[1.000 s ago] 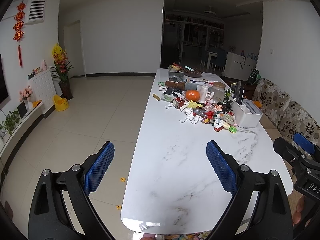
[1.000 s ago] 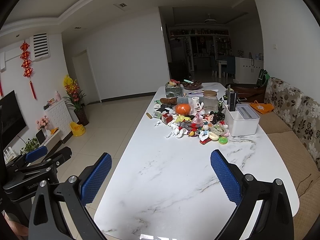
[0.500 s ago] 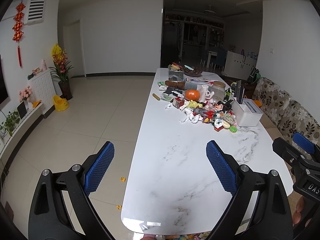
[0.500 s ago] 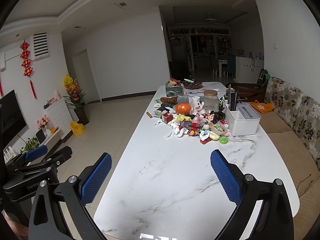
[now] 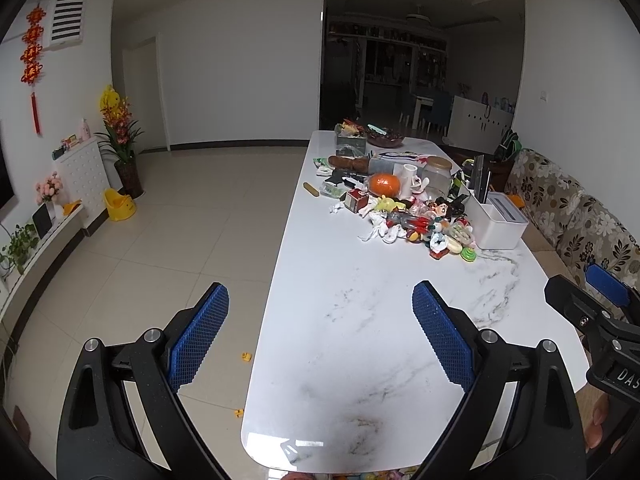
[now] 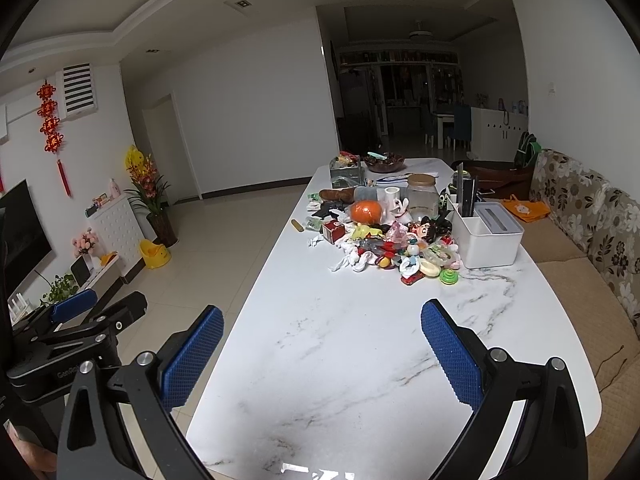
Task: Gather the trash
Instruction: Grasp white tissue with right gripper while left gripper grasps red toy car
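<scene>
Lying mid-desk, the crumpled white tissues [image 6: 352, 258] at the near edge of the clutter pile [image 6: 400, 240] look light, soft and easily squashed; pinching a raised fold from above should do. Beside them stand a white storage box [image 6: 490, 240], an orange [image 6: 366, 212] and a glass jar [image 6: 422, 196]. Both the left tool [image 5: 320, 340] and right tool [image 6: 322, 354] hover wide open, empty, well short over the white marble desk [image 6: 340, 360].
</scene>
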Available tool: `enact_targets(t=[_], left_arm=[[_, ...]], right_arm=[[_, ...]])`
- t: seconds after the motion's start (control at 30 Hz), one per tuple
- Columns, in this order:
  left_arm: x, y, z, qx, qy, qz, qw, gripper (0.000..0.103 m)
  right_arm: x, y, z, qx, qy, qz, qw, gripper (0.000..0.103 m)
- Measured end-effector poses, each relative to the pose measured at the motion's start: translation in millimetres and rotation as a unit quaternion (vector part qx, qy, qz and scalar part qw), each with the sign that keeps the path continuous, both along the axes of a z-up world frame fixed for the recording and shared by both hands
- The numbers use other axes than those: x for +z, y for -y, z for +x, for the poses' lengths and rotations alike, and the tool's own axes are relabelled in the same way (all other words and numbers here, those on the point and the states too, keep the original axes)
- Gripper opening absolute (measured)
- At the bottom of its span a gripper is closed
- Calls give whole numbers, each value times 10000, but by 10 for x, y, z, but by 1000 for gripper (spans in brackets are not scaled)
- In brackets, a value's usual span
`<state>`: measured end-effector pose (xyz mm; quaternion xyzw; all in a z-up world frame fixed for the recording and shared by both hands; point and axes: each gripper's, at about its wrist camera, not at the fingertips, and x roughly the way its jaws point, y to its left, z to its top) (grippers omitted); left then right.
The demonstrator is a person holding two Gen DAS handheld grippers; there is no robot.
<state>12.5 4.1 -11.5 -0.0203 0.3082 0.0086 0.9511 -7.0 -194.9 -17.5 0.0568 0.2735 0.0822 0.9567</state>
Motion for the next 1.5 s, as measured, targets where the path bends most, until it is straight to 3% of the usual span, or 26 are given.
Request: enact_targets(t=[0.17, 0.3, 0.43, 0.53, 0.63, 0.73, 0.87, 0.93, 0.97, 1.03, 1.1, 1.2, 1.33, 1.4, 1.5], left_arm=[[-197, -5, 191, -8, -363, 15, 9993, 91], [-582, -62, 450, -10, -860, 11, 9963, 91], [-1054, -188, 725, -27, -1483, 31, 9889, 91], [-1414, -345, 933, -60, -1935, -54, 9811, 91], [-1736, -521, 1169, -141, -2282, -129, 9734, 91], [-1948, -672, 1415, -203, -2413, 0, 9702, 91], [-2113, -849, 1702, -295, -2521, 93, 9672, 91], [-2199, -909, 1844, -345, -2613, 112, 9646, 91], [-2227, -930, 1890, -377, -2648, 104, 9635, 91], [-2281, -940, 2004, -457, -2710, 98, 9614, 91], [-2302, -897, 2109, -569, -2721, 60, 9606, 91], [-2256, -732, 2289, -829, -2630, 8, 9612, 91], [-2137, -263, 2589, -1517, -2225, -70, 9630, 91], [-2131, 73, 2729, -2026, -2074, -130, 9570, 91], [-2249, 795, 2938, -2745, -1967, 124, 9412, 91]], right_arm=[[-92, 46, 117, -78, -186, -30, 9998, 98], [-411, 130, 385, -205, -513, -141, 9984, 98], [-910, 349, 1024, -156, -1065, 97, 9941, 97], [-1278, 558, 1674, -407, -1395, 677, 9871, 97], [-1685, 755, 2523, -935, -1778, 1063, 9738, 78], [-1955, 881, 3100, -1411, -1989, 1116, 9634, 64], [-2240, 895, 3863, -1817, -2307, 278, 9555, 52], [-2367, 952, 4069, -1948, -2510, 102, 9481, 44], [-2402, 971, 4124, -1910, -2552, 136, 9477, 28], [-2432, 978, 4148, -1848, -2552, 170, 9489, 18], [-2428, 984, 4077, -1765, -2604, 357, 9486, 15], [-2407, 927, 3745, -1477, -2691, 733, 9489, 12], [-2137, 882, 3020, -1273, -2358, 1215, 9557, 12], [-1944, 944, 2563, -1253, -2125, 1631, 9553, 12], [-1722, 1063, 1970, -1583, -1844, 1929, 9506, 13]])
